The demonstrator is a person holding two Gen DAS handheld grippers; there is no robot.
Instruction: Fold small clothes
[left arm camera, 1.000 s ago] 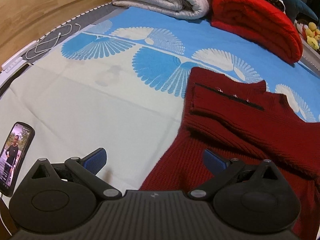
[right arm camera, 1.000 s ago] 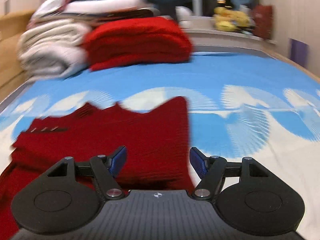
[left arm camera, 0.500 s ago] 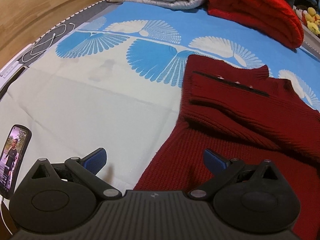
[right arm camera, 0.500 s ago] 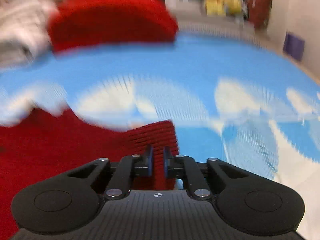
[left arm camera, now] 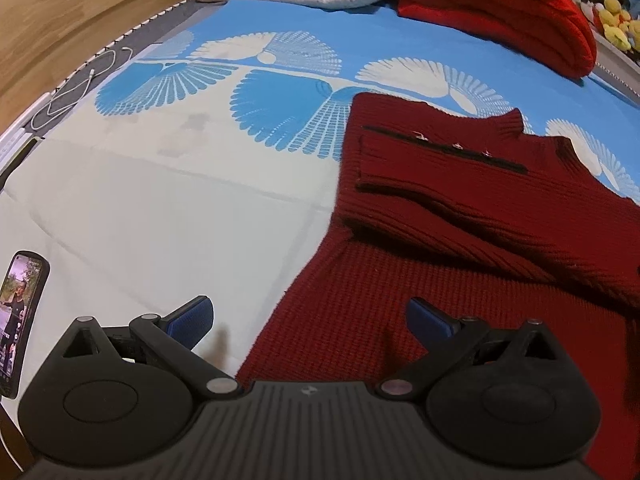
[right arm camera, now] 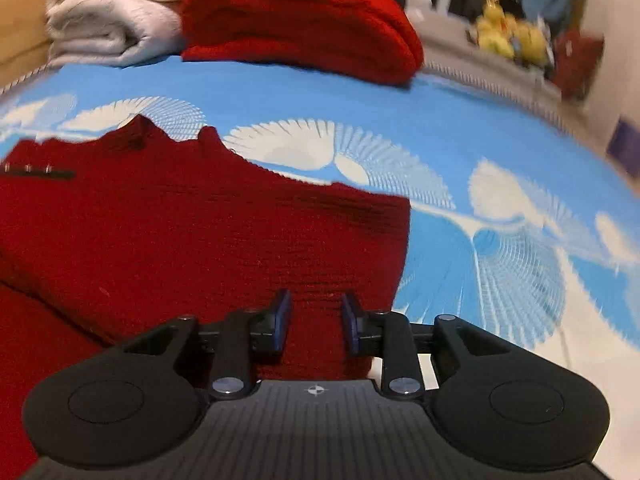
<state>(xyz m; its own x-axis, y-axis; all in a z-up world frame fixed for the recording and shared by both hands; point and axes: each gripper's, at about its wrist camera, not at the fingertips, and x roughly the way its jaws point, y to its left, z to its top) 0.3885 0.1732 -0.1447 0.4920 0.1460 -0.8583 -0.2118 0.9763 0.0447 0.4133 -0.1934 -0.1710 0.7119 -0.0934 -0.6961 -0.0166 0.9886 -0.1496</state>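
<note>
I'm seeing the dark red sweater (left arm camera: 460, 248) lying partly folded on the bed (left arm camera: 200, 200). My left gripper (left arm camera: 310, 320) is hanging spread wide over its hem, and my right gripper (right arm camera: 316, 320) is opening above the knit, pinching nothing. A phone (left arm camera: 20, 320) is lying nearby.

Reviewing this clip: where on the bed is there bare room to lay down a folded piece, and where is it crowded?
Free: the pale sheet between the dark red sweater and the phone, and the blue-patterned stretch on the sweater's other side. Crowded: the bed's far end, where the folded red knit sits beside the grey blanket.

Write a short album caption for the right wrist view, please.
Right claw, its jaws opening, above a dark red sweater spread on a blue-and-white bedsheet.
</note>
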